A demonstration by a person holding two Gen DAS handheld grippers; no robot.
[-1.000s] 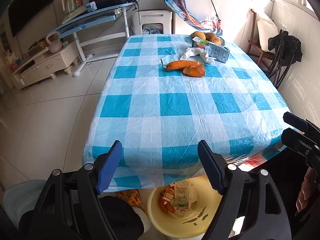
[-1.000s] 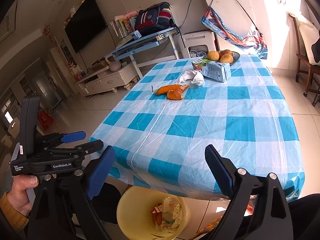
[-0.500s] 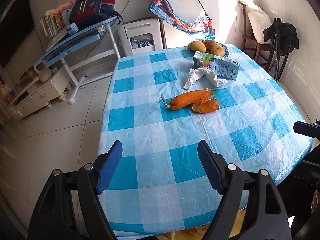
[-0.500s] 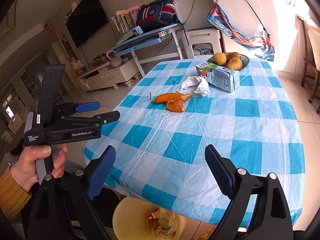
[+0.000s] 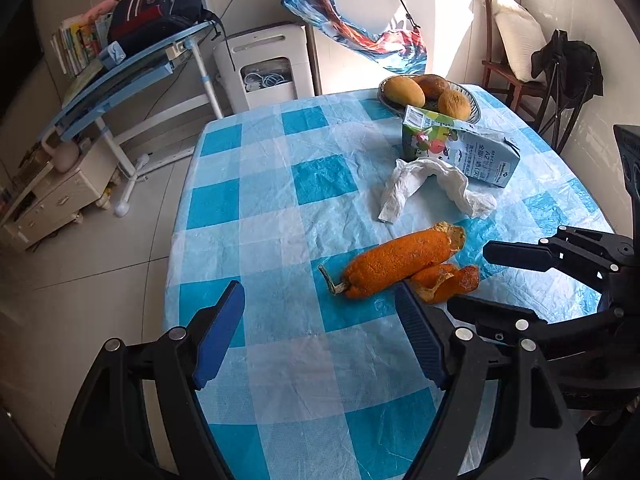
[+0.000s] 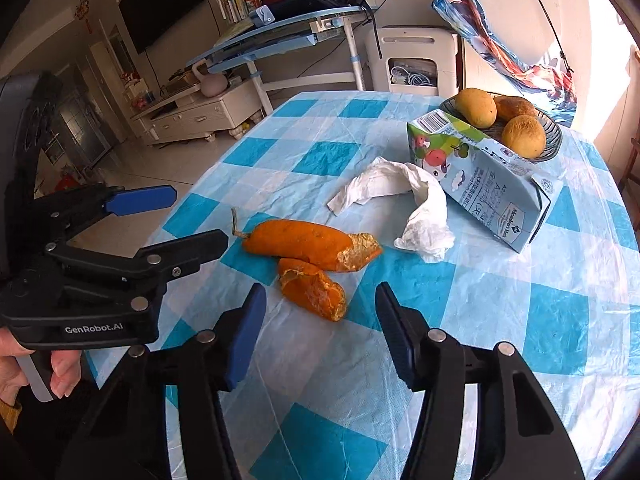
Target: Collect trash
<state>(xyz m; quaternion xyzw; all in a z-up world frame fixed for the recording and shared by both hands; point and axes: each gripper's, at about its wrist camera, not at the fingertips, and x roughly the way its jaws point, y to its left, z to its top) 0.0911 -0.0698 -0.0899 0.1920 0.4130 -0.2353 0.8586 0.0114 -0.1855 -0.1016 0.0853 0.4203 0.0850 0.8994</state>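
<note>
Two orange peel pieces lie on the blue-checked tablecloth [image 5: 280, 208]: a long one [image 5: 396, 262] [image 6: 298, 242] and a short one [image 5: 444, 282] [image 6: 314, 290]. A crumpled white tissue [image 5: 432, 182] [image 6: 404, 196] lies behind them, beside a tipped milk carton [image 5: 460, 148] [image 6: 480, 176]. My left gripper [image 5: 320, 334] is open just short of the long peel; it also shows in the right wrist view [image 6: 176, 220]. My right gripper [image 6: 320, 332] is open and empty, close in front of the short peel; it also shows in the left wrist view [image 5: 492, 280].
A bowl of fruit [image 5: 428, 94] [image 6: 508, 120] stands at the far end of the table. Beyond are a tilted blue desk [image 5: 132, 76], a white appliance [image 5: 268, 68], a low cabinet [image 5: 52, 196] and a chair [image 5: 516, 60] on the right.
Both grippers have moved forward over the table and down toward the peels. The yellow trash bucket under the near table edge has left both views. Both stay open.
</note>
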